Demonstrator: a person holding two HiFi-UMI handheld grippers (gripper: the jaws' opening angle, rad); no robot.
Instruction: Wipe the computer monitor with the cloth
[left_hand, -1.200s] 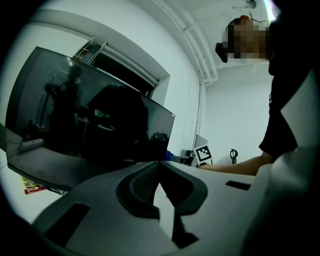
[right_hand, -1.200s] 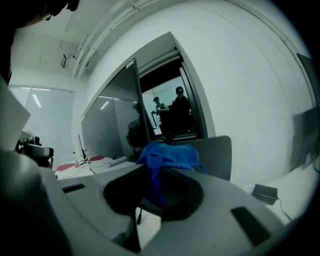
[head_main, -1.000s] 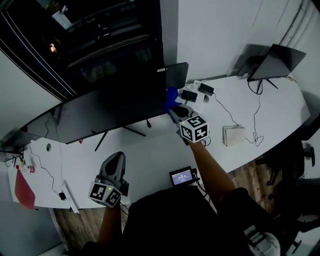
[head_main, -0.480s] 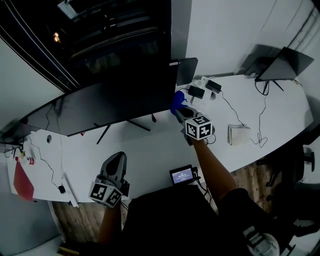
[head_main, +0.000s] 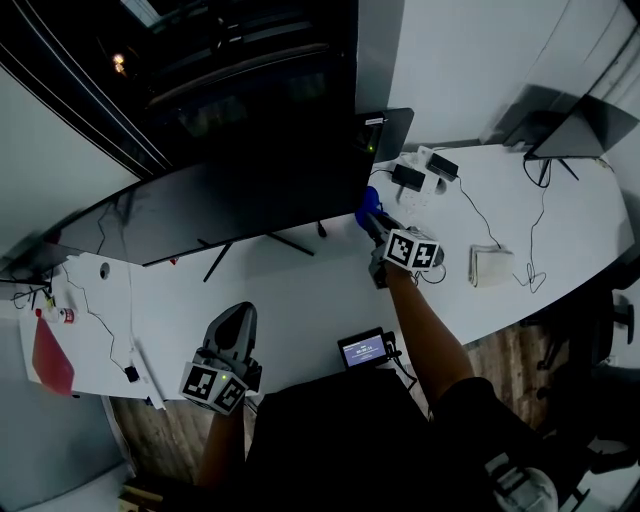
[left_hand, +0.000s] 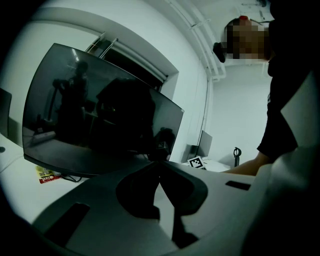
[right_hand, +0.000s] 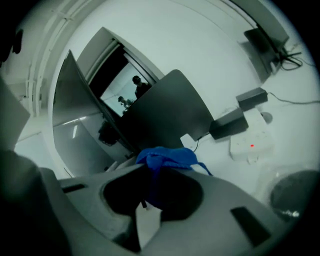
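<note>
The wide, dark, curved monitor stands on the white desk, its screen off. My right gripper is shut on a blue cloth and holds it at the monitor's lower right corner. In the right gripper view the bunched cloth sticks out above the shut gripper, with the monitor's edge just to the left. I cannot tell whether the cloth touches the screen. My left gripper hangs near the desk's front edge, shut and with nothing in it, facing the monitor.
A smaller dark screen stands behind the monitor's right end, with a white power strip and adapters beside it. A white box with cables and an open laptop lie to the right. A small lit display sits at the front edge.
The head view has swung, so everything sits further right in it. My right gripper keeps the cloth by the monitor's right corner. The left gripper has hardly moved.
</note>
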